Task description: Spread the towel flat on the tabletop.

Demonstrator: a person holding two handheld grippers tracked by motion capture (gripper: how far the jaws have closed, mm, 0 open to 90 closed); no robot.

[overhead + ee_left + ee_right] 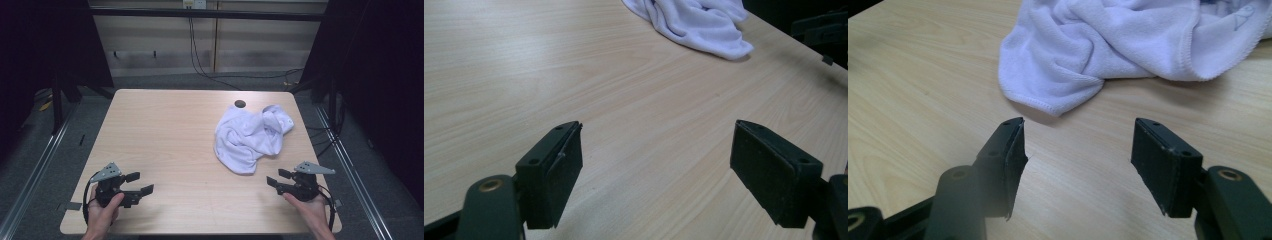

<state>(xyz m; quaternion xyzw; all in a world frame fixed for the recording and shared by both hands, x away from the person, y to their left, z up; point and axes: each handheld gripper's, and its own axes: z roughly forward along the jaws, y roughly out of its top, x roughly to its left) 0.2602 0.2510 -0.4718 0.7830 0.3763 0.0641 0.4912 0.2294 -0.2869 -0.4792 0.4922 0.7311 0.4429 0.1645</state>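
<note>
A: Where does the white towel lie on the bench?
B: Two o'clock; near corner at eleven o'clock of the right claw, the nearer one. Right claw and left claw both gape, empty.

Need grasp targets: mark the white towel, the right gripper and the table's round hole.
white towel (248, 137), high view, crumpled middle.
right gripper (275, 178), high view, between its open jaws.
round hole (240, 104), high view, its centre.

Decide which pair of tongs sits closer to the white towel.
The right tongs: the white towel lies just beyond them, while the left tongs rest across the table.
</note>
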